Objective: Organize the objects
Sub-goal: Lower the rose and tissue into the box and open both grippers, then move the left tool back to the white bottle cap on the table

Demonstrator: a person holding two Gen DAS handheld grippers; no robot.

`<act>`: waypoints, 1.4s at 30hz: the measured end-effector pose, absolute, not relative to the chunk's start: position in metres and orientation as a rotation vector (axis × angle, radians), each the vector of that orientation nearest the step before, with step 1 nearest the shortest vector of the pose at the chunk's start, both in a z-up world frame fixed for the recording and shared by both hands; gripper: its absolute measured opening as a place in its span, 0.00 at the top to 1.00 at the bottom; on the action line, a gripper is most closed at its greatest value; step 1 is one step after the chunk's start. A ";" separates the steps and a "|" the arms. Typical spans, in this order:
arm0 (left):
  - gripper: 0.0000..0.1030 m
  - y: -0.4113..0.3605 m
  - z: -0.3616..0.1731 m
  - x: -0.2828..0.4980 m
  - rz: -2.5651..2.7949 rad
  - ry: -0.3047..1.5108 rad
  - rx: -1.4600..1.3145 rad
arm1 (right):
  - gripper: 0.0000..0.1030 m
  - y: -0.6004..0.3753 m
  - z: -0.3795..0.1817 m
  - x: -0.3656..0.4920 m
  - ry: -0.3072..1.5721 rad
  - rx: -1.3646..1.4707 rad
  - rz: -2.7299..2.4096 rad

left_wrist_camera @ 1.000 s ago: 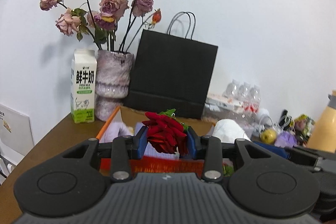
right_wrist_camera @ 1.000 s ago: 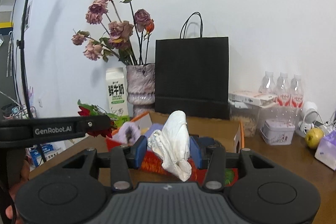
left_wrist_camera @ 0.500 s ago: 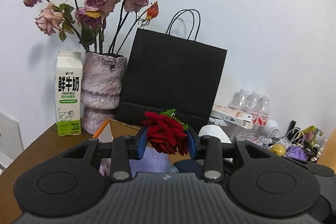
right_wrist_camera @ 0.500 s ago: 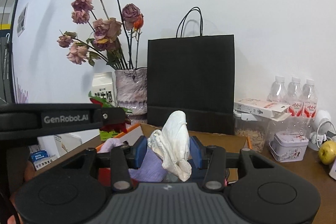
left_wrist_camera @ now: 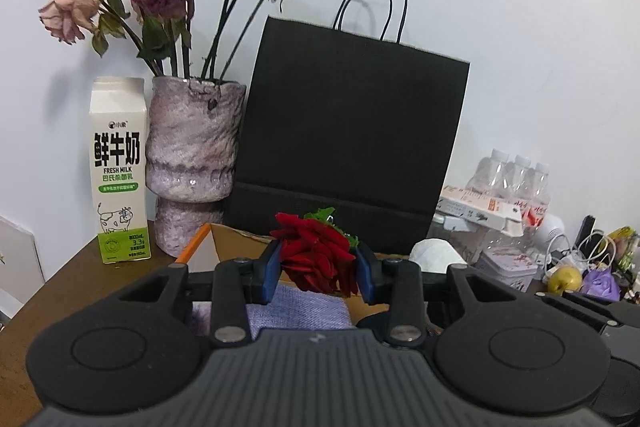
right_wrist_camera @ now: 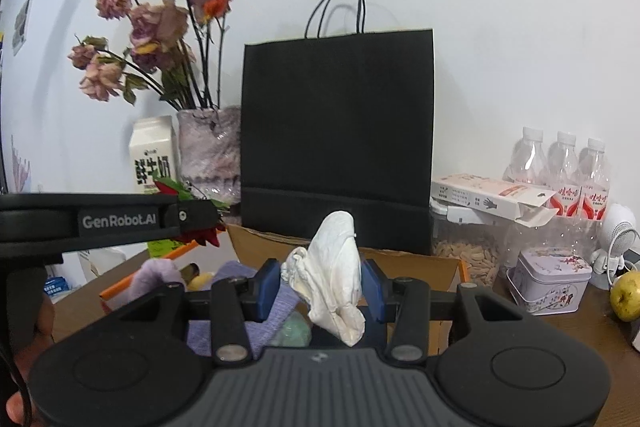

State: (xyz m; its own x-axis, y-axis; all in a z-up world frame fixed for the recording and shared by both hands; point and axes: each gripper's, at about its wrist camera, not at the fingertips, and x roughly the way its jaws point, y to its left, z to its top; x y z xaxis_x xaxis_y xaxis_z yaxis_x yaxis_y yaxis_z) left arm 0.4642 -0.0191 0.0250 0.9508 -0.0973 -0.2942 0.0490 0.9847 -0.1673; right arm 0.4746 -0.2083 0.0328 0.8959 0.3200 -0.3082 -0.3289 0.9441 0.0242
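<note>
My left gripper [left_wrist_camera: 318, 273] is shut on a red rose [left_wrist_camera: 316, 255] with green leaves, held above an open cardboard box [left_wrist_camera: 236, 241]. My right gripper [right_wrist_camera: 320, 285] is shut on a crumpled white cloth [right_wrist_camera: 334, 267], held above the same box [right_wrist_camera: 400, 259]. The box holds purple fabric [left_wrist_camera: 296, 307], also seen in the right wrist view [right_wrist_camera: 236, 275]. The left gripper's arm [right_wrist_camera: 100, 221] shows at the left of the right wrist view, with the rose [right_wrist_camera: 200, 235] at its tip. The white cloth [left_wrist_camera: 434, 255] also shows in the left wrist view.
Behind the box stand a black paper bag [left_wrist_camera: 352, 131], a mottled vase [left_wrist_camera: 192, 155] of dried roses and a milk carton [left_wrist_camera: 118, 171]. At the right are water bottles [right_wrist_camera: 560, 167], a flat carton [right_wrist_camera: 492, 193], a small tin [right_wrist_camera: 548, 279] and an apple [right_wrist_camera: 628, 295].
Both grippers have moved forward toward the black bag and the vase, each still holding its object. The background objects appear larger and closer.
</note>
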 end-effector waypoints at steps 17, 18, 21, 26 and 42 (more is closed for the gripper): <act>0.36 -0.023 0.004 0.491 -0.051 0.350 -0.098 | 0.49 -0.212 0.012 0.502 0.375 -0.032 0.307; 0.26 -0.023 0.004 0.491 -0.046 0.345 -0.092 | 0.43 -0.211 0.011 0.502 0.377 -0.036 0.308; 0.00 -0.025 0.003 0.489 -0.013 0.333 -0.080 | 0.26 -0.211 0.009 0.504 0.388 -0.044 0.293; 0.00 -0.022 0.003 0.491 -0.001 0.346 -0.094 | 0.00 -0.213 0.007 0.507 0.401 -0.034 0.260; 0.00 -0.024 0.008 0.483 -0.014 0.344 -0.082 | 0.00 -0.215 0.010 0.501 0.402 -0.029 0.248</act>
